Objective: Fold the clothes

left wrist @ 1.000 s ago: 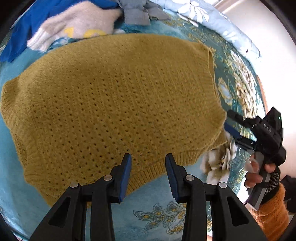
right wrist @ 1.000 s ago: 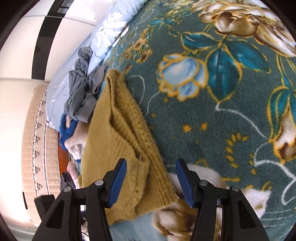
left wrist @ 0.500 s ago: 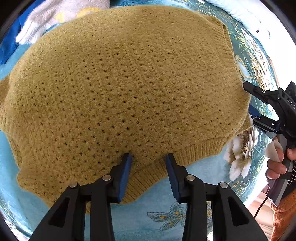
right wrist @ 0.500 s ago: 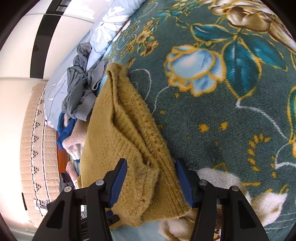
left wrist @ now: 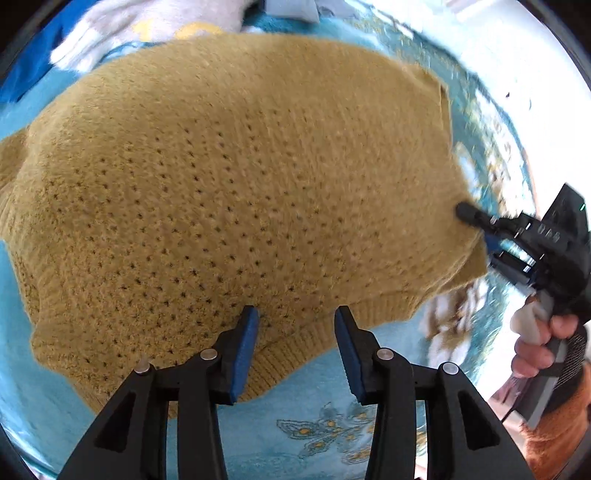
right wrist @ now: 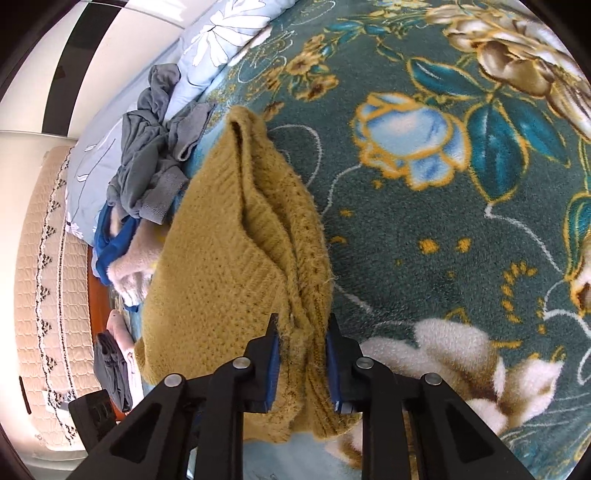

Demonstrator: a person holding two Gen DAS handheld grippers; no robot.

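Mustard knit sweater spread flat over the teal floral blanket, filling most of the left wrist view from nine o'clock round to three; ribbed hem along six o'clock, its corner at three o'clock gathered and lifted clear of the blanket. Right gripper clamped on that corner, both blue pads pressed into bunched double-layer knit; same gripper seen from the left view at three o'clock, held by a hand in an orange sleeve. Left gripper poised over the hem at six o'clock, jaws apart, pads either side of the ribbing, not closed on anything. Beyond the sweater, toward eleven o'clock, a crumpled grey garment, a blue garment and a pale fluffy one, all unfolded. Judged progress: early; sweater laid out and one corner taken, no fold across the body visible as yet; left-side grip, the folds themselves and the remaining pile apparently all to come.
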